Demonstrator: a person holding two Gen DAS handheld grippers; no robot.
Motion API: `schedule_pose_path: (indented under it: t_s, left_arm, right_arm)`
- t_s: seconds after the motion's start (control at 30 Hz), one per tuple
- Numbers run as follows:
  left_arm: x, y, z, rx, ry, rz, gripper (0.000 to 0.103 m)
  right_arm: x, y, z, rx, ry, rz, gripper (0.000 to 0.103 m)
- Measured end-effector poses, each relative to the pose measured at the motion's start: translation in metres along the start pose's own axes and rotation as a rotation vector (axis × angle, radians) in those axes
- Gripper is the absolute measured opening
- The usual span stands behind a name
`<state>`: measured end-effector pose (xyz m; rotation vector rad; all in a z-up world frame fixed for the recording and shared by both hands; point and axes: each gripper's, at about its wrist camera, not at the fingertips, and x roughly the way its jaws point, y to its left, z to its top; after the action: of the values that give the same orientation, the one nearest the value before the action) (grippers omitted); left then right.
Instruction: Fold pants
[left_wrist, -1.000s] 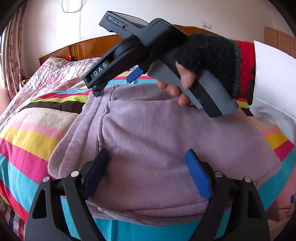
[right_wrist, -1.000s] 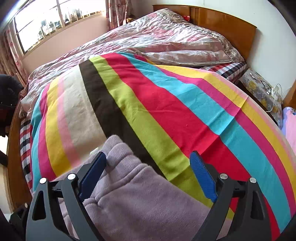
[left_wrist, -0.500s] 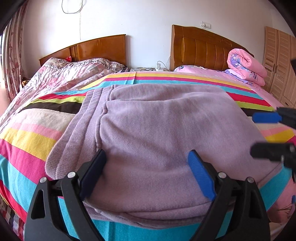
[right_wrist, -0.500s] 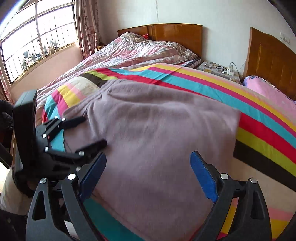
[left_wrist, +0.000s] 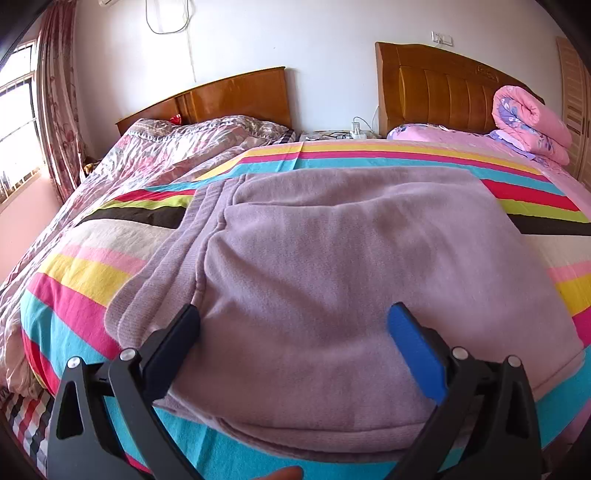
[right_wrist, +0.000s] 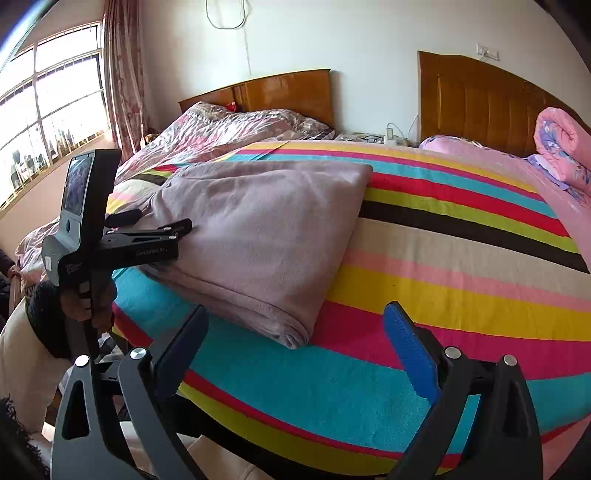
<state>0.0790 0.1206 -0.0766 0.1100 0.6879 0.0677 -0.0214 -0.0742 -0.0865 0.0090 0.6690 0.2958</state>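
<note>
The lilac knit pants (left_wrist: 332, 280) lie folded into a thick rectangle on the striped bedspread (left_wrist: 92, 269); they also show in the right wrist view (right_wrist: 258, 236). My left gripper (left_wrist: 295, 332) is open and empty, hovering over the near edge of the folded pants; it shows from the side in the right wrist view (right_wrist: 159, 229), fingers at the pants' left edge. My right gripper (right_wrist: 295, 343) is open and empty, off to the right and nearer than the pants, over the bedspread's front edge (right_wrist: 332, 406).
A crumpled pink floral quilt (left_wrist: 177, 147) lies at the bed's left and back. A second bed on the right holds a rolled pink blanket (left_wrist: 528, 122). Wooden headboards (left_wrist: 236, 96) stand against the wall, with a window (right_wrist: 48, 110) at left.
My right gripper has pulled back from the far edge of the pants, swung right and toward the bed's front, and left the left wrist view. My left gripper has backed off slightly.
</note>
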Motion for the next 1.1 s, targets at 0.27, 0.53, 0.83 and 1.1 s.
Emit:
schedule_pose_path:
  t_s: [0.27, 0.53, 0.83, 1.1]
  left_arm:
    - [-0.105, 0.010, 0.022, -0.109, -0.190, -0.057, 0.102]
    - [-0.143, 0.007, 0.016, -0.111, -0.215, -0.053, 0.102]
    - [-0.128, -0.001, -0.010, -0.078, -0.127, -0.014, 0.102]
    - [-0.124, -0.001, -0.013, -0.075, -0.114, -0.014, 0.102]
  right_arm:
    - [-0.019, 0.034, 0.014, 0.055, -0.088, -0.066, 0.092]
    - [-0.029, 0.033, 0.021, 0.088, -0.126, -0.143, 0.092]
    - [-0.019, 0.036, 0.024, 0.077, -0.094, -0.140, 0.092]
    - [-0.016, 0.040, 0.026, 0.056, -0.081, -0.130, 0.092]
